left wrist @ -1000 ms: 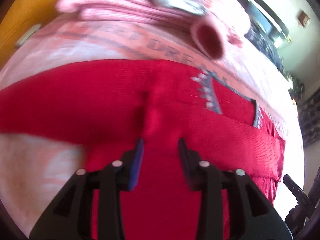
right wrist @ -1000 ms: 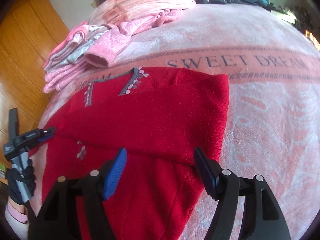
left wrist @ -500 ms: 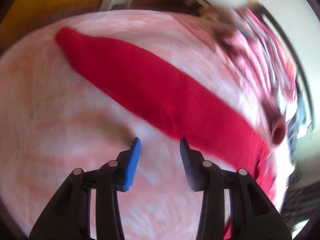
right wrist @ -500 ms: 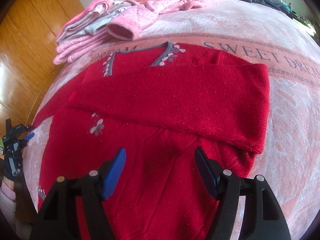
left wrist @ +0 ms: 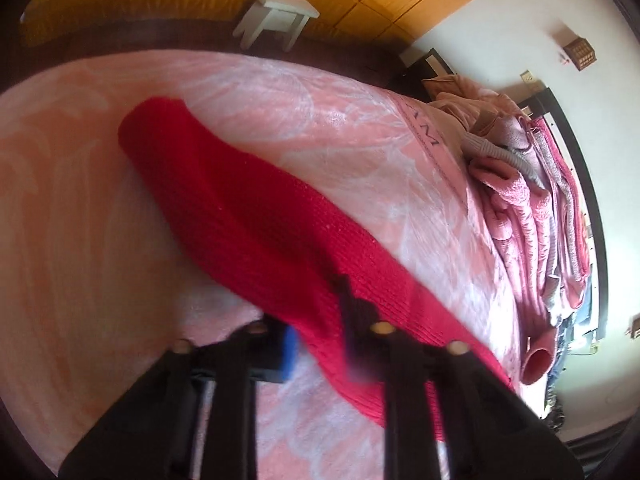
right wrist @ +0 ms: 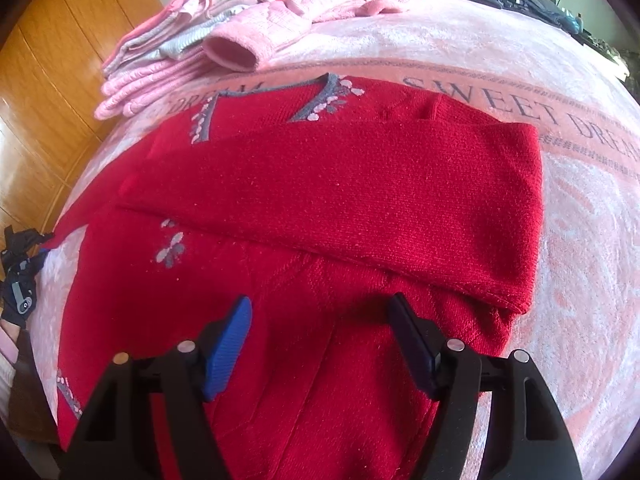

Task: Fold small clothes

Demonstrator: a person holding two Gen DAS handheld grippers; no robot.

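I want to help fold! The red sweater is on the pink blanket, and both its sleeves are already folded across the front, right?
Not both. The right wrist view shows one sleeve folded across the red sweater on the pink blanket. The left wrist view shows the other sleeve stretched out on the blanket.

Bright daylight, both views. Fisheye bending, dark vignette corners. Left wrist view: black left gripper (left wrist: 316, 316) smeared, out of focus. Glare whitens fluffy pink printed blanket (right wrist: 460, 40) far end.
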